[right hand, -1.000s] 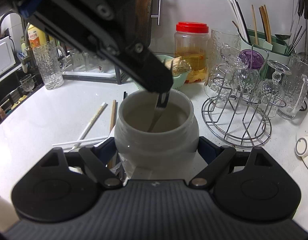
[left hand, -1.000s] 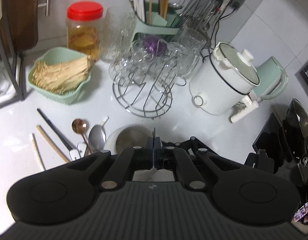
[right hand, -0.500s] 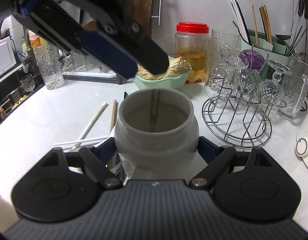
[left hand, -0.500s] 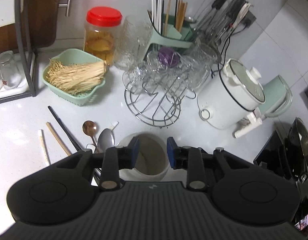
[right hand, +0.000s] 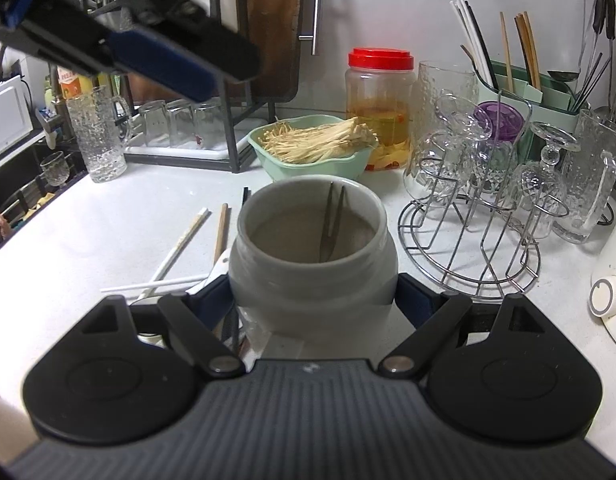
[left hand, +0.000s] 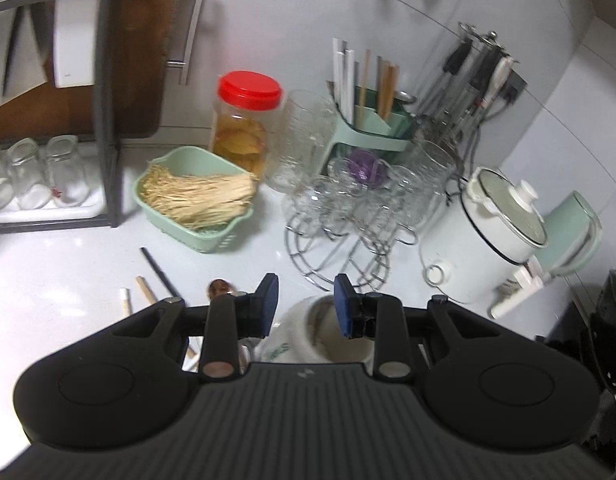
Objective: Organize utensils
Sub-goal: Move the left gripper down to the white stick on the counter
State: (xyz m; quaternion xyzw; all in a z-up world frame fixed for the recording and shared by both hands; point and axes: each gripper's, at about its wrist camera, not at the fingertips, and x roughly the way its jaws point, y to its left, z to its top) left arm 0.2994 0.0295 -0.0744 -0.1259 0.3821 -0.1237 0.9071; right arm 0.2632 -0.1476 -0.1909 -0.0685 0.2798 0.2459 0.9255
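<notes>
My right gripper [right hand: 313, 296] is shut on a white ceramic jar [right hand: 311, 280] that stands on the counter, one pad on each side of it. A metal fork [right hand: 331, 220] leans inside the jar, prongs up. My left gripper [left hand: 304, 292] hovers open above the jar [left hand: 292, 340] with nothing between its blue pads. One of its fingers [right hand: 160, 64] shows at the upper left of the right wrist view. Loose on the counter left of the jar lie white chopsticks [right hand: 180, 240], a wooden chopstick [right hand: 220, 232], a black chopstick [left hand: 160, 272] and a copper spoon [left hand: 219, 289].
Behind the jar stand a green basket [right hand: 347, 162] of enoki mushrooms and a red-lidded jar [right hand: 377, 112]. A wire rack of glasses [right hand: 467, 248] is to the right, a green utensil holder [right hand: 519, 92] behind it. A white electric pot [left hand: 487, 240] sits far right.
My left gripper opened and let the fork drop into the jar, then lifted up and away from the jar's mouth. The right gripper and the jar stayed put.
</notes>
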